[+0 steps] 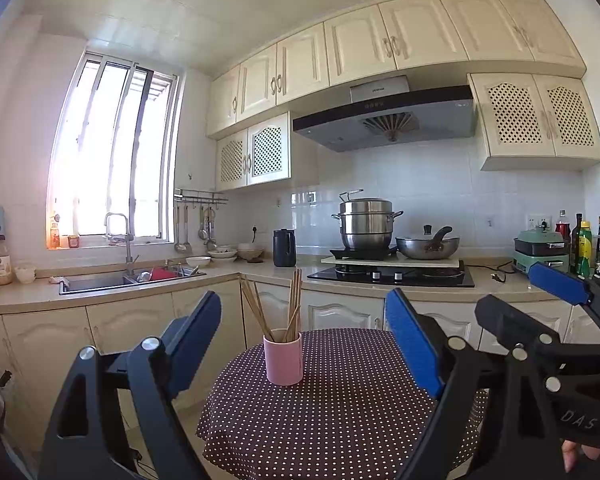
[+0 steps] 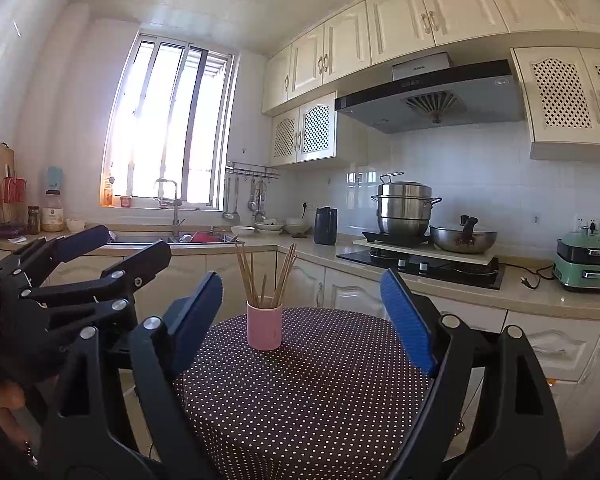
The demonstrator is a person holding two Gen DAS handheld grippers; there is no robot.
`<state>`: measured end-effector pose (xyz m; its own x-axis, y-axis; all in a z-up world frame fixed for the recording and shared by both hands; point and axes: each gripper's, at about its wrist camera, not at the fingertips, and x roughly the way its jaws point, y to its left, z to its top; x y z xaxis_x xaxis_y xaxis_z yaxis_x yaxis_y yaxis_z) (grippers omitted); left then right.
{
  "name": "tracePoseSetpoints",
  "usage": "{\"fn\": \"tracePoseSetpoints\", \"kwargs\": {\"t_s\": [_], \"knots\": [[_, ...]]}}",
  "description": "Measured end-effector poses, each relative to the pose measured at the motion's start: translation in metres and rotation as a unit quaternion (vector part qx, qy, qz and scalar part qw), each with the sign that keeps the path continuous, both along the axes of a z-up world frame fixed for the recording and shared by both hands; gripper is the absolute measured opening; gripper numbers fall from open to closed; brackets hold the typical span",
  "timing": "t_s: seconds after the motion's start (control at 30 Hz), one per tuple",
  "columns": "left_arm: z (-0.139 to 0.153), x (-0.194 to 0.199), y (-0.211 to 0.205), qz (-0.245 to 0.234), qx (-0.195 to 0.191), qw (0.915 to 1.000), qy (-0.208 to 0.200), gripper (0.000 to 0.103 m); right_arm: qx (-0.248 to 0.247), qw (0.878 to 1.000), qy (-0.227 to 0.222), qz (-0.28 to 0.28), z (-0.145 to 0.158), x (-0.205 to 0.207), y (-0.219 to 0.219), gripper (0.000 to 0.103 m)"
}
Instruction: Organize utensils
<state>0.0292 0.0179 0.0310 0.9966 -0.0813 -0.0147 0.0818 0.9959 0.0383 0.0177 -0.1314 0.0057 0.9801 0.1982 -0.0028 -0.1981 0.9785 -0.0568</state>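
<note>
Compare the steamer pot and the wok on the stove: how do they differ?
The steamer pot is tall and stacked in tiers; the wok is low and wide. The steamer pot has side loop handles and a wire handle on top; the wok has a dark handle sticking up from it. The steamer pot stands left of the wok, closer to the window. Both are shiny metal and sit on the stove.

Cloth (image 1: pixel 340 400) on table: dotted brown fabric, matt. Cup (image 1: pixel 283 358): smooth pink, faint sheen. Chopsticks (image 1: pixel 292 304): bare wood, matt. Left gripper (image 1: pixel 304 320): black matt plastic, blue ribbed pads, shiny metal pins. Pot (image 1: pixel 366 224), wok (image 1: pixel 428 246): bright steel. Hob (image 1: pixel 392 276): black, glossy. Wall tiles (image 1: pixel 420 196): glazed white.
</note>
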Motion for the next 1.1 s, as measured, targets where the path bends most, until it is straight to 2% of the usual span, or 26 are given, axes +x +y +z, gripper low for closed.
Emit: {"fn": "tracePoseSetpoints", "kwargs": {"t_s": [1.1], "knots": [[-0.0043, -0.0034, -0.0011, 0.009, 0.004, 0.9999, -0.008, 0.083, 0.003, 1.000, 0.004, 0.002, -0.0051, -0.0008, -0.0046, 0.080]]}}
